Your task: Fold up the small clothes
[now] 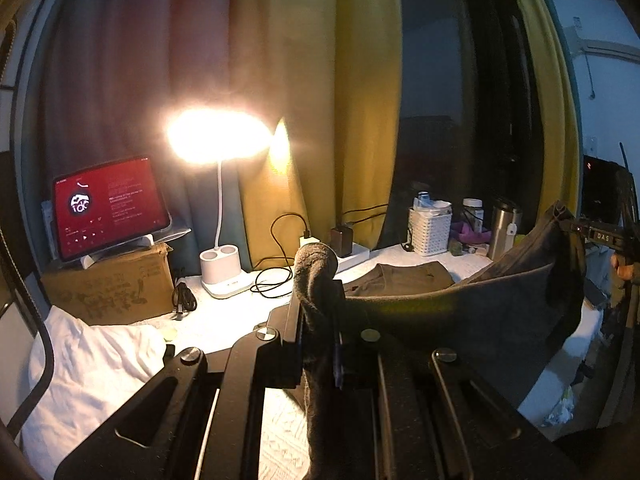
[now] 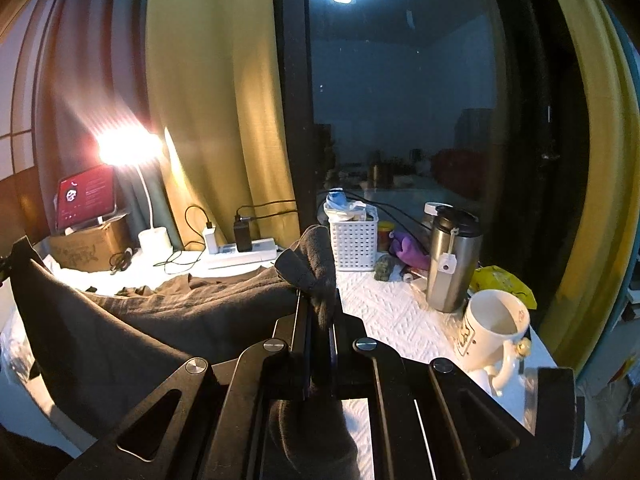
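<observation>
Left gripper (image 1: 318, 280) and right gripper (image 2: 318, 280) each clamp one end of a dark grey garment (image 1: 460, 320), stretched sagging between them above the white-covered surface (image 2: 400, 312).

dark grey garment (image 1: 460, 320), stretched sagging above white table, corners pinched

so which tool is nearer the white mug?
Right. The right tool, shut on the dark garment, has the white mug close beside it. The left tool holds the garment's far end, away from the mug.
</observation>
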Action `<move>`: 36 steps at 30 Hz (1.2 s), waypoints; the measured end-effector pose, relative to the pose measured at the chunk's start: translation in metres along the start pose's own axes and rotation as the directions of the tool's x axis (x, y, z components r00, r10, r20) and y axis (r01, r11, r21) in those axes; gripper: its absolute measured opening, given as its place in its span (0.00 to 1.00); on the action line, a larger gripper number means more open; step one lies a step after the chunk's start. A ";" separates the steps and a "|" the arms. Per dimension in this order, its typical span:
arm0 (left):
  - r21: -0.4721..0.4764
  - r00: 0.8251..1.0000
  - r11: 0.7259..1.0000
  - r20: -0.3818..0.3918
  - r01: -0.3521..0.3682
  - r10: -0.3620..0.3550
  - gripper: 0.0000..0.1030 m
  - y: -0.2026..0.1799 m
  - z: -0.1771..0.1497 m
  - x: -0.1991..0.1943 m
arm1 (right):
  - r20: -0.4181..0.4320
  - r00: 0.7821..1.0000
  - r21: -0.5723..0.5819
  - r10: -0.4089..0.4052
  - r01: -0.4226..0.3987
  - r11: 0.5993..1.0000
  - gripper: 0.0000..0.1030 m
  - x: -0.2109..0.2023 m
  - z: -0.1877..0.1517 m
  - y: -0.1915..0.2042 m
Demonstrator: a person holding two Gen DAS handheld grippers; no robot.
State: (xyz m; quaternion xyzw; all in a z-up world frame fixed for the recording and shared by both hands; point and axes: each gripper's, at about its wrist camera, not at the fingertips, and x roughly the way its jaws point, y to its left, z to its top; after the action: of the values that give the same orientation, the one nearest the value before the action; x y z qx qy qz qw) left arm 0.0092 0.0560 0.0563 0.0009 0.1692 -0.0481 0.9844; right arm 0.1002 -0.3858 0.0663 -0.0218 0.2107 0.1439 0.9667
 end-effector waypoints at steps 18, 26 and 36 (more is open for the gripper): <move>-0.060 0.998 0.997 -0.034 -0.051 0.050 0.09 0.038 0.018 0.064 | -0.015 1.000 -0.007 0.007 -0.008 1.000 0.06 0.078 0.045 0.000; -0.073 0.996 0.995 -0.066 -0.061 0.057 0.09 0.053 0.019 0.102 | -0.038 0.999 -0.009 0.011 -0.011 1.000 0.06 0.118 0.058 -0.002; -0.091 0.990 0.993 -0.125 -0.070 0.058 0.09 0.067 0.011 0.150 | -0.079 0.997 -0.015 0.017 -0.018 1.000 0.06 0.175 0.064 0.003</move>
State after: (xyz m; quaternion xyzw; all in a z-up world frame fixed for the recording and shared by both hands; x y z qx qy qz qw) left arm 0.1597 0.1088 0.0158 -0.0375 0.2312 -0.0082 0.9721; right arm 0.2768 -0.3294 0.0519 -0.0332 0.2476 0.1530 0.9561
